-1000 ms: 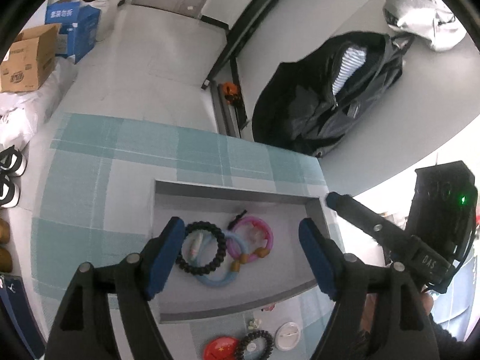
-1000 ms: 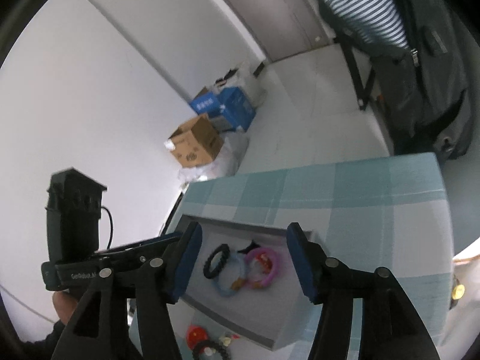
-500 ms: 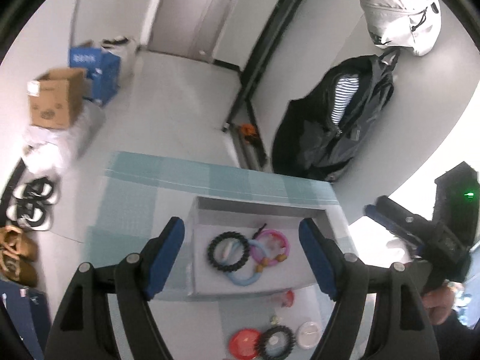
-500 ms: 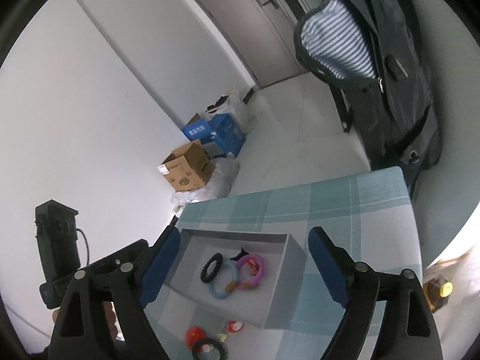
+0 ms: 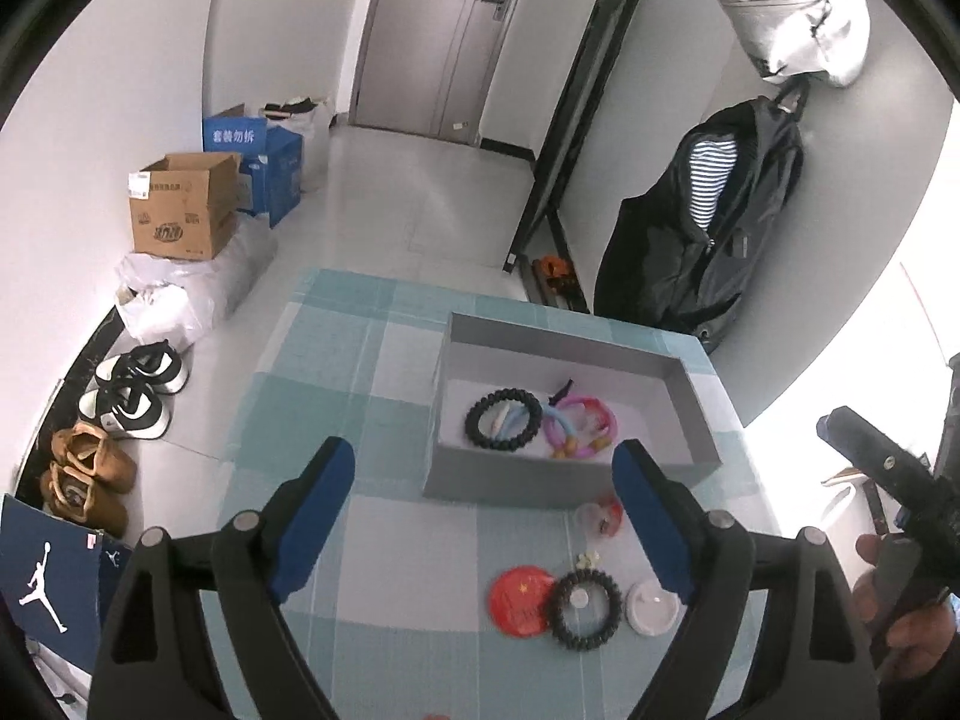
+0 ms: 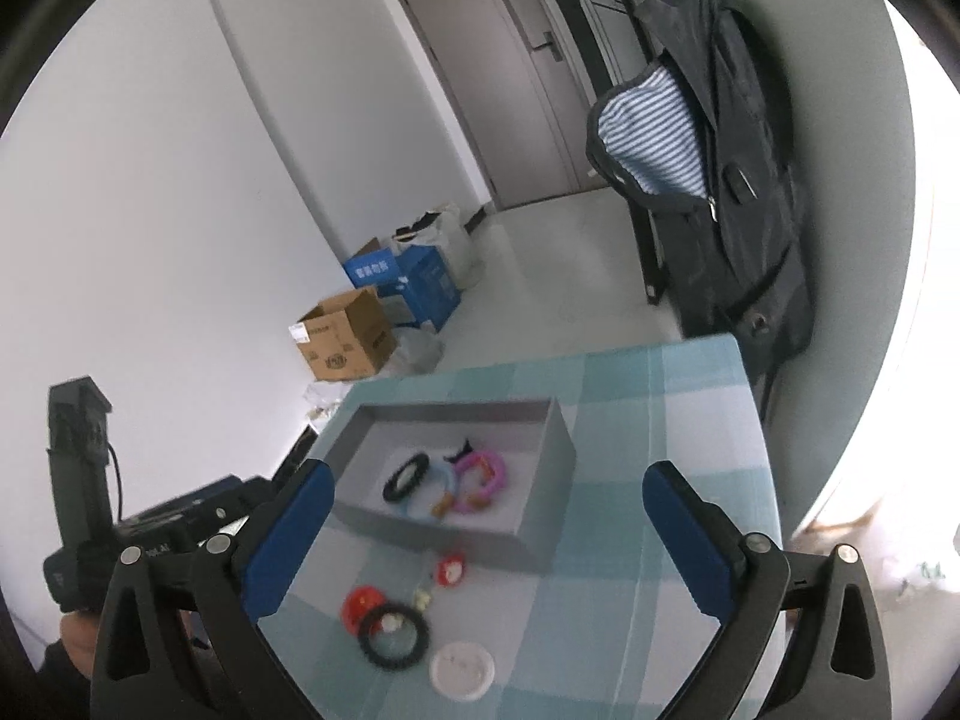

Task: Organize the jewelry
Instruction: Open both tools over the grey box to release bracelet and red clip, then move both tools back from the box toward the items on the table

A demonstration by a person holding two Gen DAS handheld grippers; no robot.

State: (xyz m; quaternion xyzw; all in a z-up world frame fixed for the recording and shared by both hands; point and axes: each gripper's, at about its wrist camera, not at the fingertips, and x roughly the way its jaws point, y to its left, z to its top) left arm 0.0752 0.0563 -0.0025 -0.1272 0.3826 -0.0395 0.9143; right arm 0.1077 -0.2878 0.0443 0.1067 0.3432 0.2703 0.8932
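Both pairs of jaws were spreading wider, and nothing lay between the pads of either. The left gripper (image 5: pixel 483 516) and the right gripper (image 6: pixel 480 534) hung above the near edge of the table (image 5: pixel 336 360), pointed down and forward at the jewelry.

Nearest, by the table's near edge, lay the loose pieces: a red disc (image 5: pixel 519 600), a dark bead bracelet (image 5: pixel 585 603) overlapping it, a white disc (image 5: pixel 651 603) just beside that, and a small red piece (image 5: pixel 603 519) close to the tray's front wall. These were probably still to be sorted.

Beyond them, toward the far right corner, stood the grey tray (image 5: pixel 480 483). It held a black bead bracelet (image 5: pixel 504 420), a pale blue ring (image 6: pixel 435 489) and a pink ring (image 5: pixel 582 426), bunched together on its floor, which suggests the tray was the collecting place.

Compared with a second before, both cameras sat farther back and higher: the tray looked smaller and more of the table and room showed. Both pairs of jaws stood wider, the right pair much more so. That looked like a retreat after a drop, readying for the next loose piece.
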